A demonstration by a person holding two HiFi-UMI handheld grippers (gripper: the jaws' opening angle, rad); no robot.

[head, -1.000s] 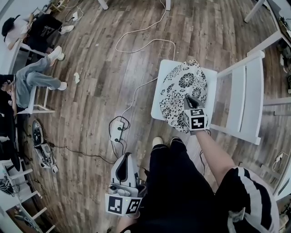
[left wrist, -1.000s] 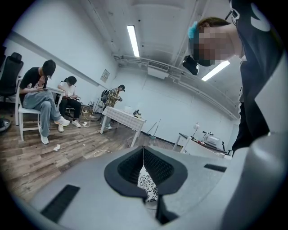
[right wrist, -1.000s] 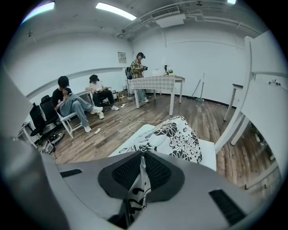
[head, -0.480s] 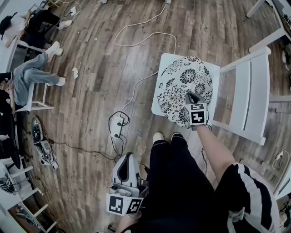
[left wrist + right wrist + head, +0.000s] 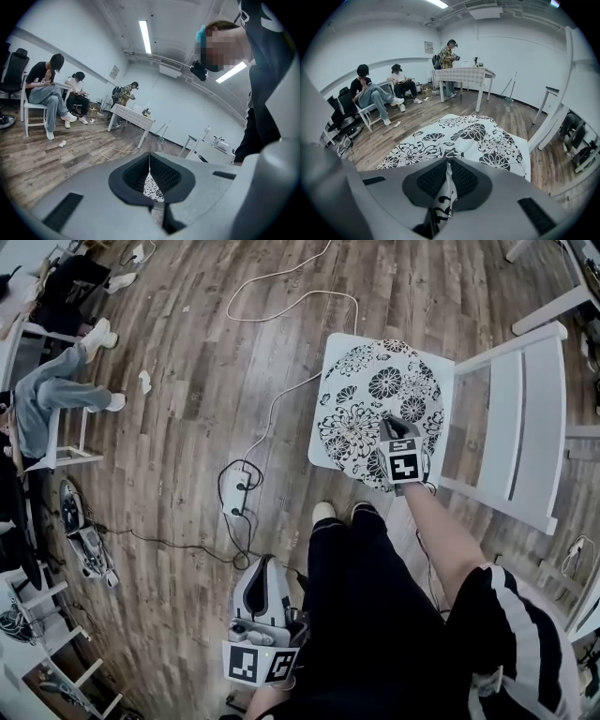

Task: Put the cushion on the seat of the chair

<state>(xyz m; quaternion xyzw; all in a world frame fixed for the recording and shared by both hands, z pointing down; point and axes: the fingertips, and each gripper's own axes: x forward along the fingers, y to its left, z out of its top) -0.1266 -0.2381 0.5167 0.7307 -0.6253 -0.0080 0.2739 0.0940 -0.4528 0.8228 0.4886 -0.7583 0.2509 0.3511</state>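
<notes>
Cushion (image 5: 380, 409) in black-and-white floral print lies flat on the white chair seat (image 5: 334, 345), spreading out ahead of the right gripper (image 5: 447, 180) — its jaws are pinched tight on a fold of the near edge. Left gripper (image 5: 150, 174) — jaws pressed together, nothing between them.

Black trousers (image 5: 370, 615), grey left hand-held gripper (image 5: 264, 566)
</notes>
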